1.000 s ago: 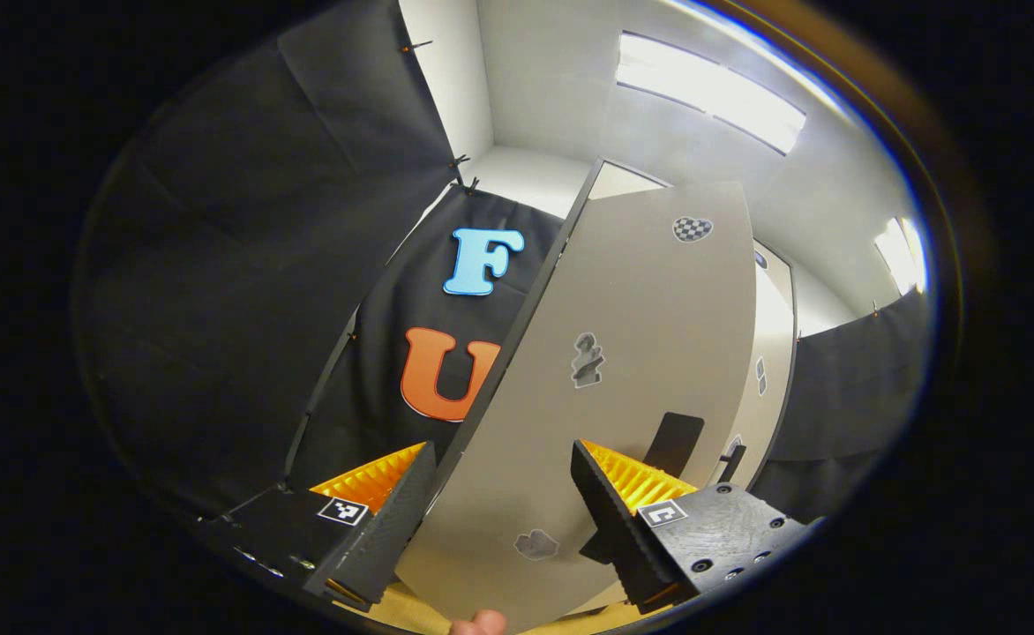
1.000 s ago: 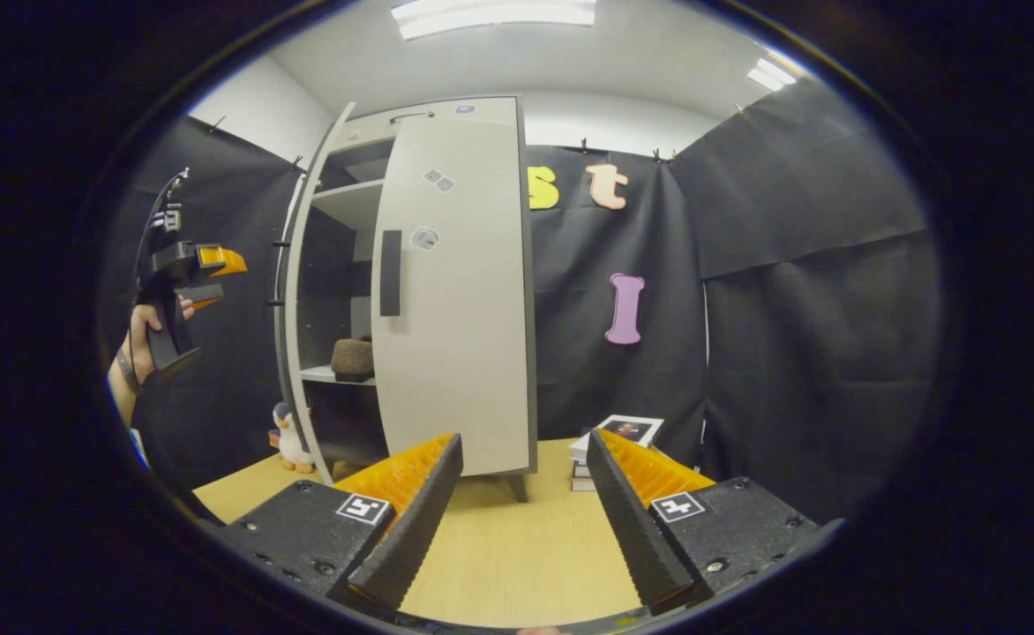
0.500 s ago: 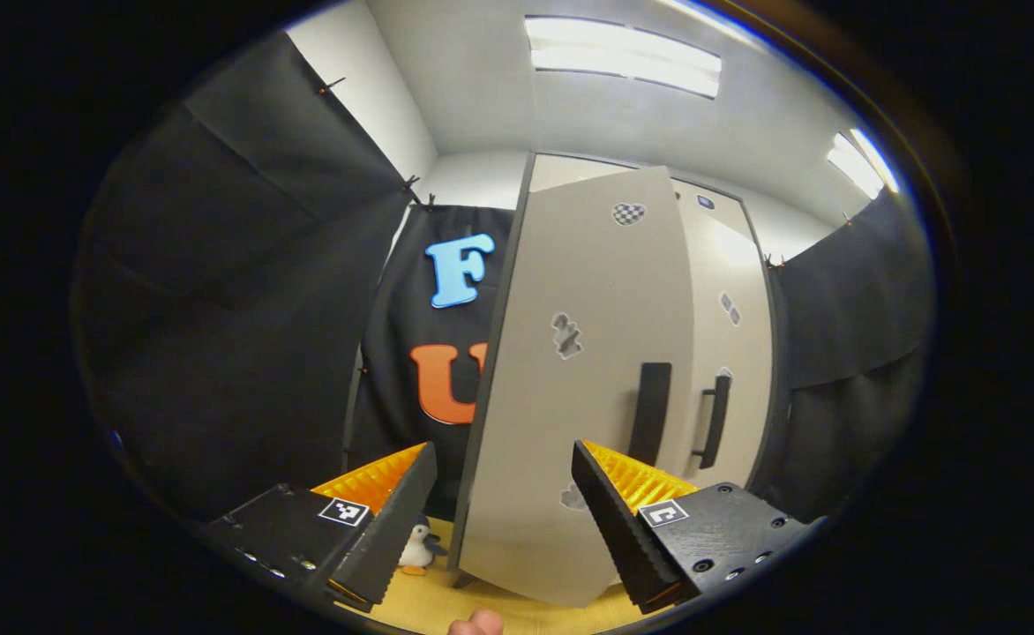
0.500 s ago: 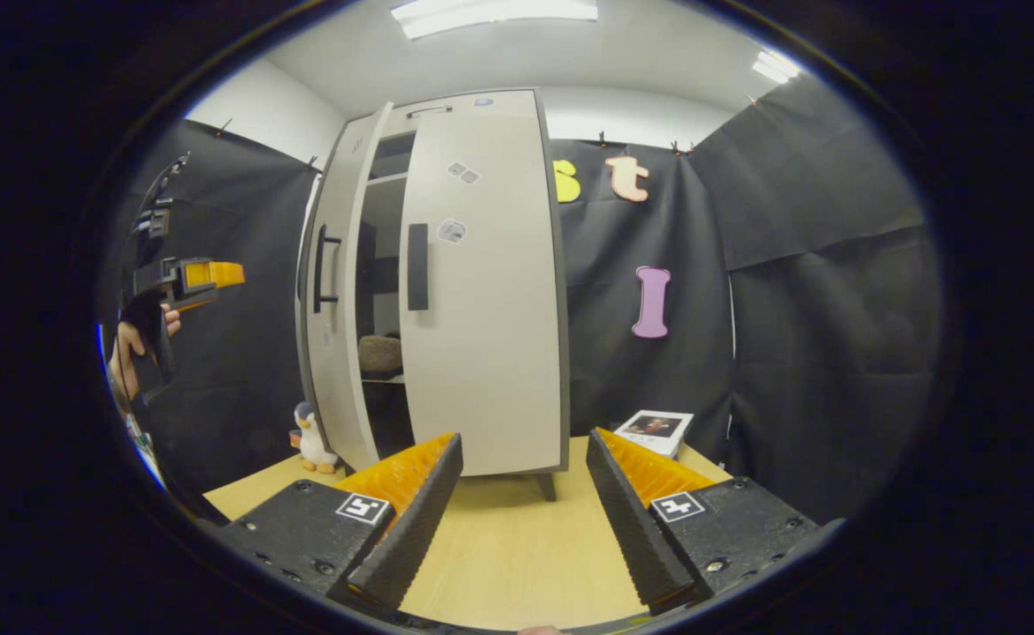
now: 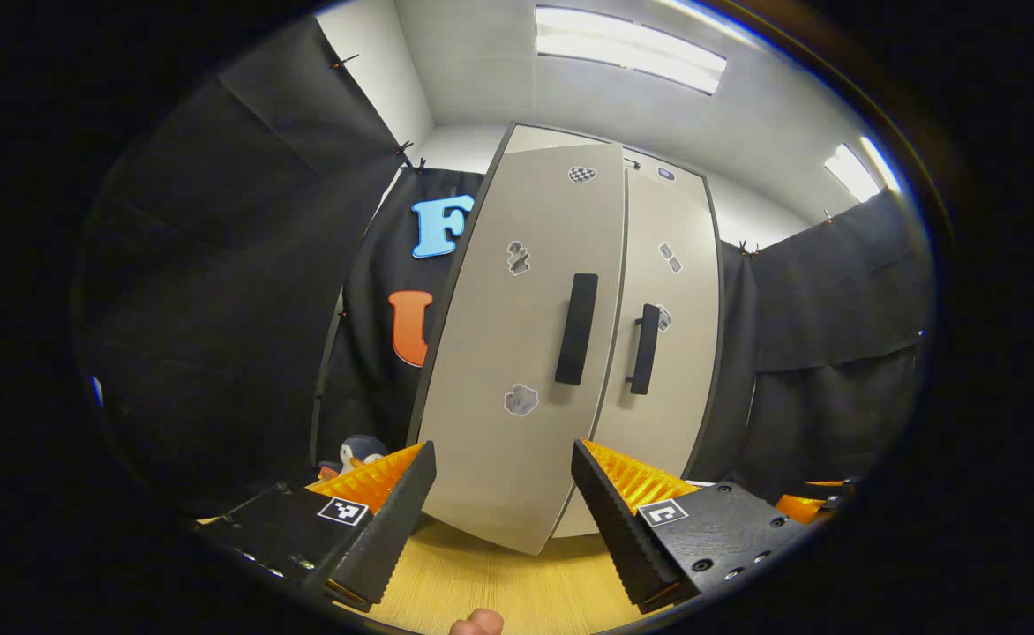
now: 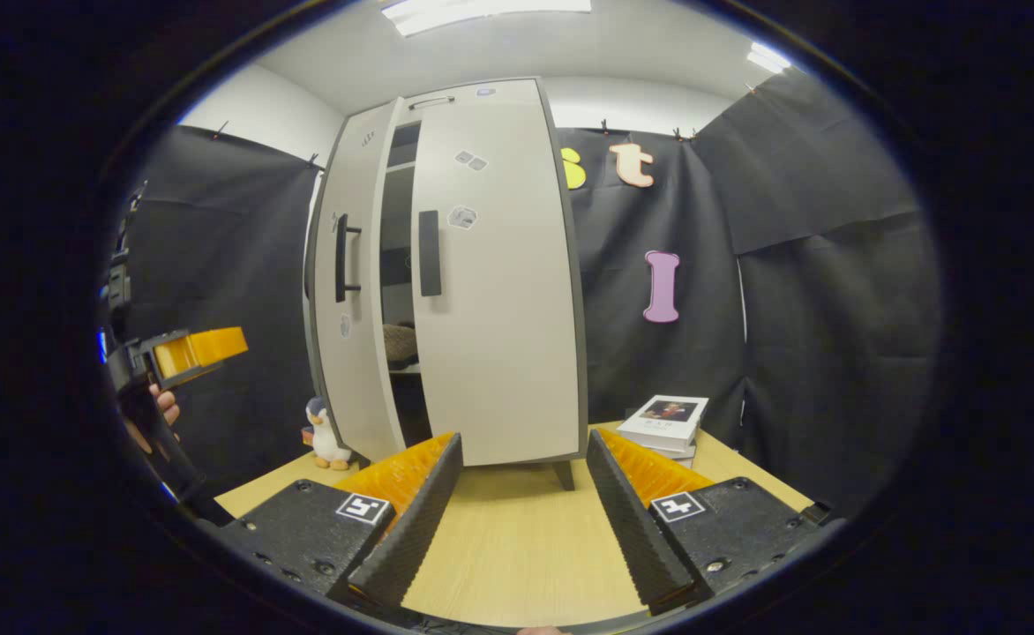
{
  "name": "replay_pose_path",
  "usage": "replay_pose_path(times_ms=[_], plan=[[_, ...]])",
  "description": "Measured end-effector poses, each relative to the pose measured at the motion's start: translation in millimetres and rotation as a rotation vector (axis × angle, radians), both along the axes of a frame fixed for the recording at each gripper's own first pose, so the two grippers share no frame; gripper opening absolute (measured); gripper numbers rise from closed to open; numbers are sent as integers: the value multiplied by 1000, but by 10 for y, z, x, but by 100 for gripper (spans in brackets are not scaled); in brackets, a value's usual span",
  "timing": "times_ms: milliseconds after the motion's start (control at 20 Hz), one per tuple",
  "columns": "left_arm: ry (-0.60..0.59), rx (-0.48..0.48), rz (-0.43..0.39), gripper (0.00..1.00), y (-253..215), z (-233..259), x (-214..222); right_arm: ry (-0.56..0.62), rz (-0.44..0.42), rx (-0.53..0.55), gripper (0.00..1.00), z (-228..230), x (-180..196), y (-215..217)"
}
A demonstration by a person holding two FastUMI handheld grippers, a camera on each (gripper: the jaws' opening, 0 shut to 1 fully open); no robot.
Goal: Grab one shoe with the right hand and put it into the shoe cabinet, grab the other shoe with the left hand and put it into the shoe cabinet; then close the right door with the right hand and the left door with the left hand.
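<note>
The left door now stands nearly shut against the shoe cabinet, leaving a narrow gap beside the right door.

We see bright ceiling light panels glaring overhead; focus is sharp, and straight edges bow toward the rims.

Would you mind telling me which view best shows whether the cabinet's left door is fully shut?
The right gripper view: a dark gap remains between the left door and the right door. In the left gripper view the left door appears face-on, its edge close to the right door's, hiding the gap.
</note>
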State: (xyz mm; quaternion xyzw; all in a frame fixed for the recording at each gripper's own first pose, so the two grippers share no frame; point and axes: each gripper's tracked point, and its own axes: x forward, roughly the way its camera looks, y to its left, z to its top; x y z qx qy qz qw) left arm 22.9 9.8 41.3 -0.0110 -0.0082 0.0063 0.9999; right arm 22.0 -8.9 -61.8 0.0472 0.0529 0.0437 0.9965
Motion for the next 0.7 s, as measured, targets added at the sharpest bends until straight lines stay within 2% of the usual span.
replay_pose_path(times_ms=[250,700], plan=[[67,70,14,95,-52,-310,-240,23,-35,18,93,-80,-18,-83],[87,80,-18,95,-198,-410,-280,37,-75,16,93,-112,-38,-247]])
